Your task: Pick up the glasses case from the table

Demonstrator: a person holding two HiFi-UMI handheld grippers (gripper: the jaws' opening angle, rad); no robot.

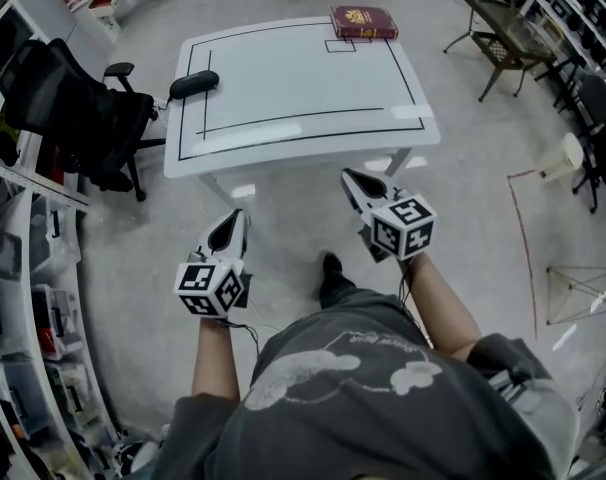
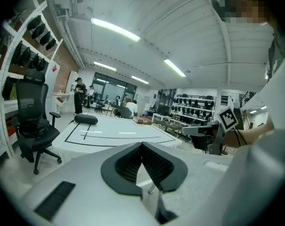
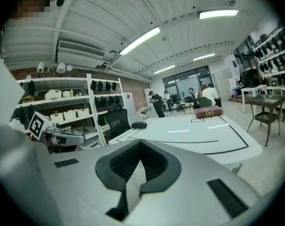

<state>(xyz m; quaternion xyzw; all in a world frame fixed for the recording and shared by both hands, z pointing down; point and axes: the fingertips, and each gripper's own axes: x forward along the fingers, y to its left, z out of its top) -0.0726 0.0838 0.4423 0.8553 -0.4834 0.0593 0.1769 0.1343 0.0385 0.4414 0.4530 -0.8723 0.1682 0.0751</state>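
Head view: white table w/ black line markings, seen from above. The glasses case, dark & oval, lies at the table's left edge toward the far corner, just outside the marked rectangle, nr a black office chair. A red-brown book lies at the far edge, well apart from the case. Both grippers hang over bare floor, short of the table. The left gripper is further back from the near edge, the right gripper just short of that edge. A shoe is on the floor btwn them. Only this view gives the top-down layout & the person's forearms, but the jaws show poorly here.

Left gripper view: jaws together, tips meeting, nothing btwn them. Low angle across the tabletop, w/ the case at the left end, nothing touching it. The right gripper shows off to the right. In the bkgd are a standing person & wall racks of dark items.

Right gripper view: jaws likewise closed tip to tip, empty. The case is small at the table's far-left corner. The book at the far edge is clearer here than in the left gripper view. The left gripper shows at the left edge. Behind it are shelves w/ white boxes, seen side-on only here.
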